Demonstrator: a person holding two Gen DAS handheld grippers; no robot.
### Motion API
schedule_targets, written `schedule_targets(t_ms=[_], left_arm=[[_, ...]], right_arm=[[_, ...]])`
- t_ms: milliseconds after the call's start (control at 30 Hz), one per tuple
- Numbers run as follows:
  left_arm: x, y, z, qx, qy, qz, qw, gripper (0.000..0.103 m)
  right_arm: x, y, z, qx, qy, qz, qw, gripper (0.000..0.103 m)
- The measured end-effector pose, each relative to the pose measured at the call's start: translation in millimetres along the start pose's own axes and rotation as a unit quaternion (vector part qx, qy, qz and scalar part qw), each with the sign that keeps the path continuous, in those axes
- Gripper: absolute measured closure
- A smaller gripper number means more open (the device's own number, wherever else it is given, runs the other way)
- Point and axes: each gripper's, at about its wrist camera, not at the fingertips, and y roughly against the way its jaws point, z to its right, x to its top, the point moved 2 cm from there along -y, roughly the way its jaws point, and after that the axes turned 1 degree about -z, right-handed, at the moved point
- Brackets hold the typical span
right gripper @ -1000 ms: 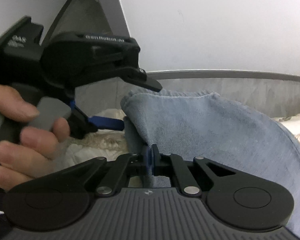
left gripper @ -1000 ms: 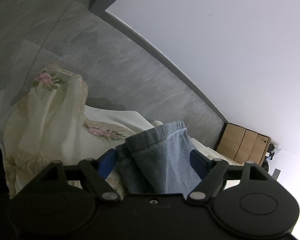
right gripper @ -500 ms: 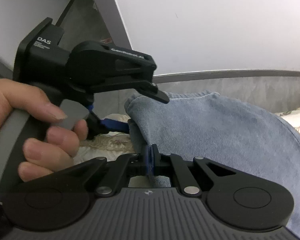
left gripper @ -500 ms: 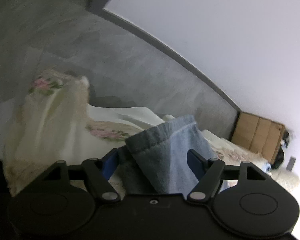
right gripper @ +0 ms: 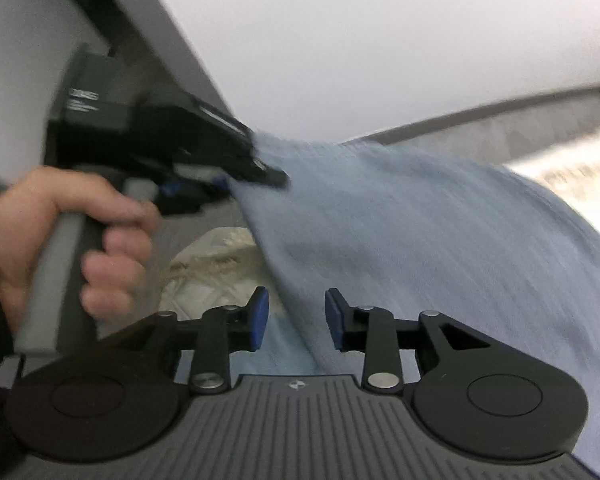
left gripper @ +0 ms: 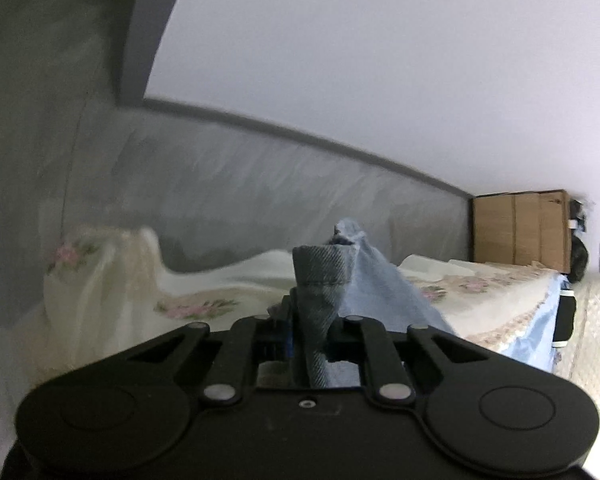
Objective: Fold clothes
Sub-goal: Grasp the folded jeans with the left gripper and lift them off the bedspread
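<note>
Denim garment [left gripper: 356, 280], light blue, raised above floral cream bedcover [left gripper: 220, 300]; hemmed corner pinched between the closed fingers of left gripper [left gripper: 300, 328], cloth falling away to the right; left hand [right gripper: 60, 240] wrapped round that gripper's grey handle, seen from the right wrist view; right gripper [right gripper: 296, 316] parted, blue pads either side of a hanging fold without pressing it; cardboard box [left gripper: 520, 232] against the white wall [left gripper: 380, 60] beyond.

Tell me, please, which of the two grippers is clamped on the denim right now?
The left gripper: its jaws are shut on the denim hem. The right gripper has its blue pads apart, the cloth lying loose between them.
</note>
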Motion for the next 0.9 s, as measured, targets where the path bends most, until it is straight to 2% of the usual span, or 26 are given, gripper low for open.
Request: schedule_targets(t_ms=[67, 100, 200, 300, 367, 533, 633, 733, 800, 900], left_arm=[[-4, 16, 21, -0.039, -0.055, 0.018, 0.9976, 0.093], [-9, 24, 36, -0.040, -0.097, 0.024, 0.9942, 0.093], [-24, 48, 80, -0.048, -0.199, 0.040, 0.9779, 0.093], [-44, 70, 122, -0.070, -0.260, 0.053, 0.9616, 0.093], [-59, 83, 151, -0.082, -0.302, 0.063, 0.9478, 0.093], [-126, 110, 228, -0.144, -0.412, 0.068, 0.8971, 0.093], [-174, 117, 266, -0.170, -0.458, 0.060, 0.8704, 0.093], [-224, 109, 291, -0.188, -0.491, 0.047, 0.8493, 0.093], [-259, 99, 303, -0.198, -0.508, 0.033, 0.8377, 0.093], [-313, 79, 315, -0.206, -0.523, 0.013, 0.8268, 0.093]], right_arm=[[-17, 17, 14, -0.010, -0.031, 0.005, 0.999, 0.070], [-27, 26, 20, -0.014, -0.048, 0.009, 0.999, 0.070], [-59, 51, 42, -0.032, -0.103, 0.029, 0.994, 0.070], [-96, 75, 63, -0.050, -0.163, 0.048, 0.984, 0.070], [-122, 91, 76, -0.061, -0.202, 0.060, 0.976, 0.070], [-189, 133, 104, -0.089, -0.266, 0.088, 0.956, 0.070], [-236, 164, 122, -0.099, -0.337, 0.120, 0.929, 0.070], [-286, 190, 140, -0.107, -0.400, 0.146, 0.898, 0.070], [-318, 203, 151, -0.115, -0.426, 0.157, 0.884, 0.070], [-367, 221, 161, -0.128, -0.451, 0.161, 0.869, 0.070]])
